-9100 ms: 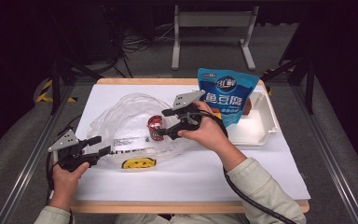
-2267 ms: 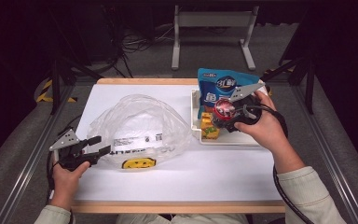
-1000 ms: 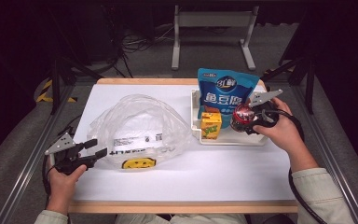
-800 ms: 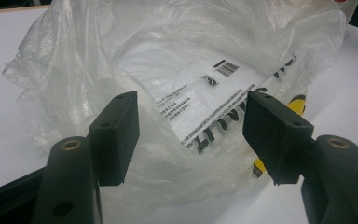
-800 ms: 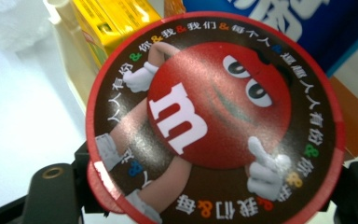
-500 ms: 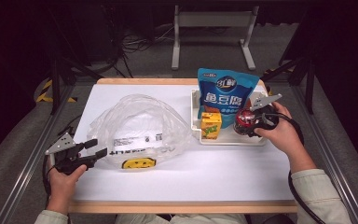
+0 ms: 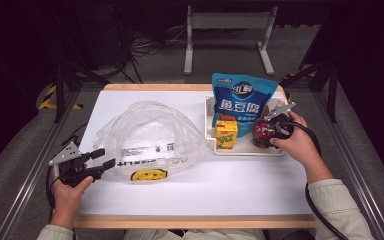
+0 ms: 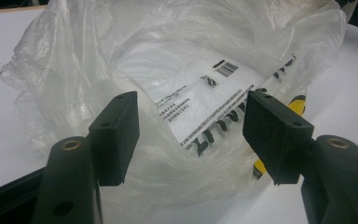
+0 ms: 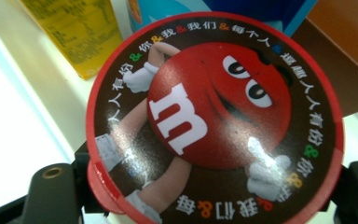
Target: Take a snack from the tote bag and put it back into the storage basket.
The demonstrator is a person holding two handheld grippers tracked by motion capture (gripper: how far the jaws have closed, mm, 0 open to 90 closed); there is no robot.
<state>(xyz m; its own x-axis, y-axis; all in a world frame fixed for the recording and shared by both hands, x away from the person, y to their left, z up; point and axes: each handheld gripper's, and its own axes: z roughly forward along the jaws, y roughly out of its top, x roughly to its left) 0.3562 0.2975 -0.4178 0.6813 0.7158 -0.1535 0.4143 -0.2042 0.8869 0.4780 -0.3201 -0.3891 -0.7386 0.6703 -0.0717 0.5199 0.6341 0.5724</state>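
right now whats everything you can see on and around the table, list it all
candy tub: 1, red and brown with a red cartoon lid, gripped by the right gripper, in the tray's right part
juice carton: 1, yellow, upright in the tray, left of the tub
snack pouch: 1, blue with white lettering, standing at the tray's back
tray: 1, white, right half of the table
plastic bag: 1, clear with black print and a yellow patch, crumpled on the table's left half
table: 1, white top with wooden edge
metal stand: 1, grey, on the floor behind the table
left gripper: 1, black, jaws open just short of the bag
right gripper: 1, black, jaws closed on the tub's sides
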